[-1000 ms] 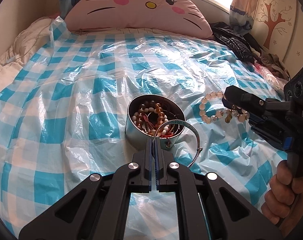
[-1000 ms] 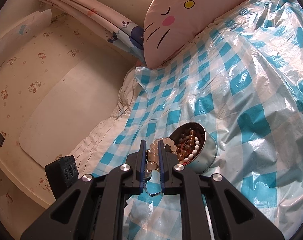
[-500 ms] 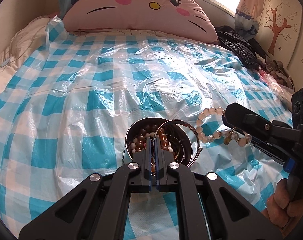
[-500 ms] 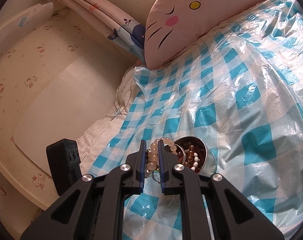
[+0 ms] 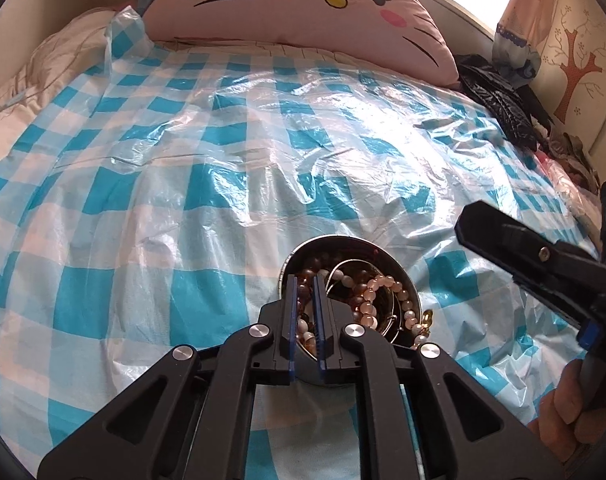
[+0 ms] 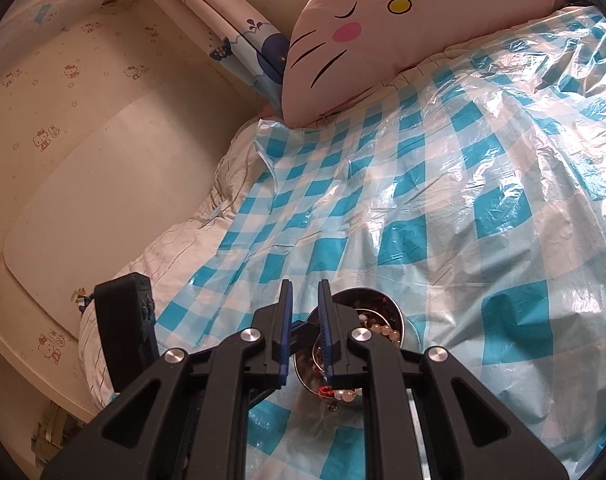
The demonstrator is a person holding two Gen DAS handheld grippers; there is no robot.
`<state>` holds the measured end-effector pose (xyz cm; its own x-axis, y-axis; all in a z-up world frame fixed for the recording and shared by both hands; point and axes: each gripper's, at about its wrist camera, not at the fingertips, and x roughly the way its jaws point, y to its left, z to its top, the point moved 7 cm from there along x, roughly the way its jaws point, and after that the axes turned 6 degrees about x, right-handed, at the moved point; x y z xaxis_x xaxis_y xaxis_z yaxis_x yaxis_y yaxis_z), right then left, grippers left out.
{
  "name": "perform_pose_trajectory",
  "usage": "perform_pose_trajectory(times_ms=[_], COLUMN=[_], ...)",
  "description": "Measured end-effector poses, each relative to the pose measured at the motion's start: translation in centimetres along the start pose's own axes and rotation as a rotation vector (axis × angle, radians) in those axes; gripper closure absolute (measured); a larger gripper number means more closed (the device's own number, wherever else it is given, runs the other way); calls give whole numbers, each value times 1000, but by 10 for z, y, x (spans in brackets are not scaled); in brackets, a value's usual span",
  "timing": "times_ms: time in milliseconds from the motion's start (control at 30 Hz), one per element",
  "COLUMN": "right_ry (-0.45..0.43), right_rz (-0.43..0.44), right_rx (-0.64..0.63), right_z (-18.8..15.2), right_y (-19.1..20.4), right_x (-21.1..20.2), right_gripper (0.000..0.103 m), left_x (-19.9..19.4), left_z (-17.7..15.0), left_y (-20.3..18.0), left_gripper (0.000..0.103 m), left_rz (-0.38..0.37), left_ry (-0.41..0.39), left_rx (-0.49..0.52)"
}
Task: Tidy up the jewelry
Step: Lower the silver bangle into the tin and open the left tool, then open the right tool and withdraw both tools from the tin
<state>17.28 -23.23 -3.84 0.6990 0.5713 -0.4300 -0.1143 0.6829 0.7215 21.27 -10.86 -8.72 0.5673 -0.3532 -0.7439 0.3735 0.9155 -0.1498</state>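
A round metal tin (image 5: 413, 294) sits on the blue checked plastic sheet (image 5: 207, 184) on the bed. It holds several bead bracelets, a pale bead bracelet (image 5: 377, 292) on top and a thin metal bangle. My left gripper (image 5: 303, 280) hovers over the tin's near rim, slightly open and empty. My right gripper (image 6: 303, 286) is slightly open and empty, just above the tin (image 6: 401, 320). A few beads (image 6: 345, 394) hang over the tin's near edge.
A pink cat-face pillow (image 5: 299, 8) lies at the head of the bed. Black clothes (image 5: 499, 100) are piled at the far right. A cream headboard panel (image 6: 95, 184) and the wall stand to the left.
My left gripper carried the bangle over the tin and let it go. My right gripper moved over the tin and released the pale bead bracelet into it. Both grippers opened slightly.
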Motion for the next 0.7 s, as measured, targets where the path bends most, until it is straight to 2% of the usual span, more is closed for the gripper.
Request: perform_pose_trajectory(times_ms=[100,200,267,333,433,533,667,700], right_ry=[16,35,94,163,233,245,236,237], right_rz=[-21,-114,-207,-263,-353,-374,-319,-294], right_rx=[-16,-30,-19,8,-44,-82,-62,-49], right_z=[-1,-4,-16,-32,-47,-54,-54,-54], right_y=[0,-11,-29,-47,-55,-51,-45,-43], right_x=[7,2,0,1,10,16,12,12], right_gripper=[88,88,88,88,84,83,83,80], left_x=[-6,-9,-11,-13,-16,-20,-28,-30], left_z=[1,-1,-3,-3,-4,-7,-7,-8], left_y=[15,25,29,31,32,30,26,24], left_gripper=[88,81,74,69,63,61,54,52], left_rz=[-1,6,13,15,16,18,32,37], left_ry=[-20,-20,-21,-26,-29,-28,-49,-52], left_rx=[-60,-88,-95,-99,-100,-90,-74,-67])
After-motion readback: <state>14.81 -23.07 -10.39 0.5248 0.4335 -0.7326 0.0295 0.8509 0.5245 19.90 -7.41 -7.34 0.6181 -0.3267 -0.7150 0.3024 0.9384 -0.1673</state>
